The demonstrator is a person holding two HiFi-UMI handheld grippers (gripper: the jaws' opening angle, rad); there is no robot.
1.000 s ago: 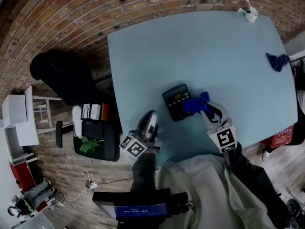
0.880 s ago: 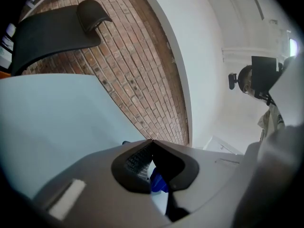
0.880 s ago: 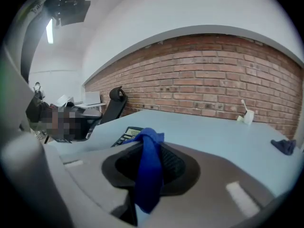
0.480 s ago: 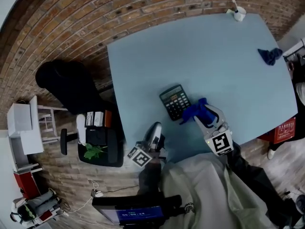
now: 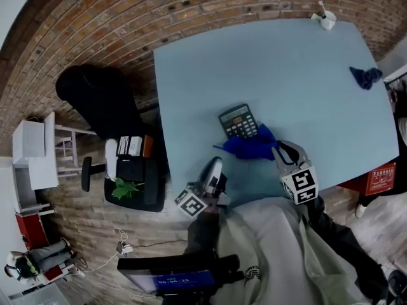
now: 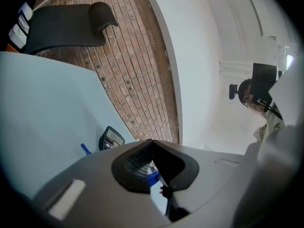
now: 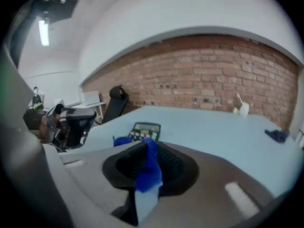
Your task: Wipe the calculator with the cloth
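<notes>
A dark calculator (image 5: 237, 120) lies face up on the pale blue table (image 5: 286, 62), also seen in the right gripper view as the calculator (image 7: 145, 131). A blue cloth (image 5: 249, 146) is spread at the calculator's near end, touching it. My right gripper (image 5: 278, 150) holds the cloth's right side. Its jaws have just been closing, and the cloth (image 7: 149, 171) is pinched between them. My left gripper (image 5: 215, 168) hovers at the table's near edge, left of the cloth, shut with nothing in it. In its own view the left gripper (image 6: 152, 144) points toward the calculator (image 6: 110, 138).
A second blue cloth (image 5: 367, 76) lies near the table's right edge. A white cup (image 5: 327, 19) stands at the far right corner. A black chair (image 5: 95, 100) and a box with small items (image 5: 130, 170) are left of the table on the brick floor.
The right gripper has dragged the cloth from the calculator's right side to its near end, where it lies more spread out. The left gripper has shifted a little along the near edge.
</notes>
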